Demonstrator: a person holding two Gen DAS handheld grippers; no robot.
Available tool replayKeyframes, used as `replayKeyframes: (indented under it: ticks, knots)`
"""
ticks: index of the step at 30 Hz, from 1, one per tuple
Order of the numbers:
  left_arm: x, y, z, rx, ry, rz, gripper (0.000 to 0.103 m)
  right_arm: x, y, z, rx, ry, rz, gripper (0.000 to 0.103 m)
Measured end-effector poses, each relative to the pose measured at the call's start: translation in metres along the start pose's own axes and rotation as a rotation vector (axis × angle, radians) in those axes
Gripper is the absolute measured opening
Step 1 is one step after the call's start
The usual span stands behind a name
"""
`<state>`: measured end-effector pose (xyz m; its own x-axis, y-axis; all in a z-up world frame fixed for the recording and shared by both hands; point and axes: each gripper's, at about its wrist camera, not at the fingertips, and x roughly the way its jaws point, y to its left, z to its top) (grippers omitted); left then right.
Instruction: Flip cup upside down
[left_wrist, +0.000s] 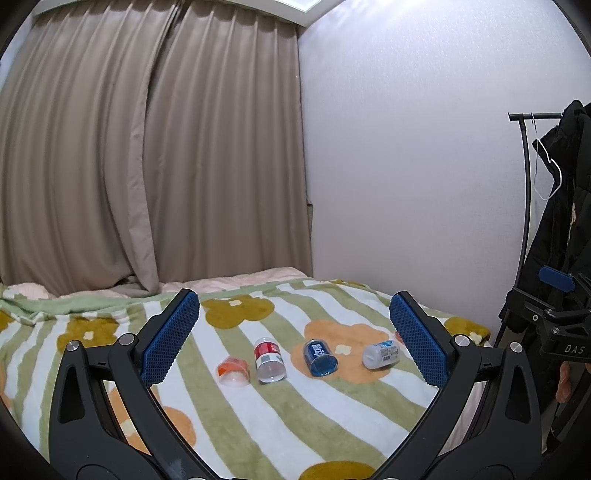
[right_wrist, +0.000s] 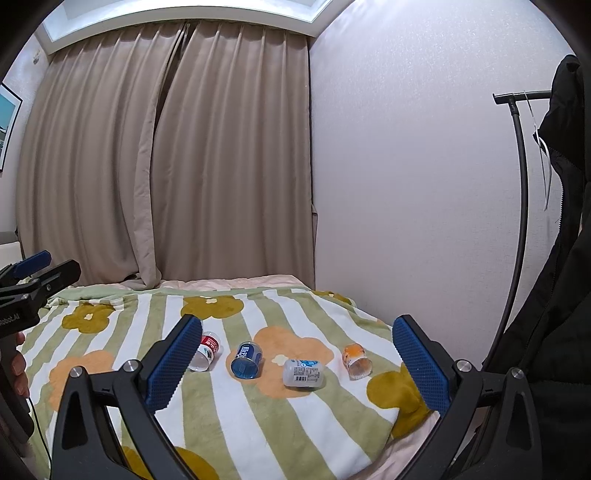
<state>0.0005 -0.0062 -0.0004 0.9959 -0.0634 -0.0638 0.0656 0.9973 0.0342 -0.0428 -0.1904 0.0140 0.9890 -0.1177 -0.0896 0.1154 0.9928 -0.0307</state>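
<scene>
- Left gripper (left_wrist: 294, 341): jaws spread wide, nothing between the blue pads (left_wrist: 170, 338); held above the near edge of the blanket (left_wrist: 332, 417).
- Right gripper (right_wrist: 297, 354): jaws likewise spread wide and holding nothing.
- Five cups lie on their sides in a loose row across the floral striped blanket, none upright.
- Left wrist view: orange cup (left_wrist: 233, 371) at 9 o'clock of the red-label cup (left_wrist: 269, 360); blue cup (left_wrist: 319, 357) at its 3 o'clock; white cup (left_wrist: 380, 354) further toward 3 o'clock.
- Right wrist view: second orange cup (right_wrist: 355, 361) lies at 3 o'clock of the white cup, near the blanket's right edge.
- Cups lie apart, none touching.
- Background: beige curtain (left_wrist: 147, 147) at 12 o'clock, coat rack (left_wrist: 524, 192) at 3 o'clock.
</scene>
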Motion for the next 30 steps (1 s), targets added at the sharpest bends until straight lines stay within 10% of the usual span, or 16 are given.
replayKeyframes:
  ticks: [30]
  knots:
    - [0.0010, -0.0008, -0.0016, -0.001, 0.001, -0.002, 0.103, -0.0049, 0.0016, 0.0044, 0.004, -0.012, -0.022, 0.103]
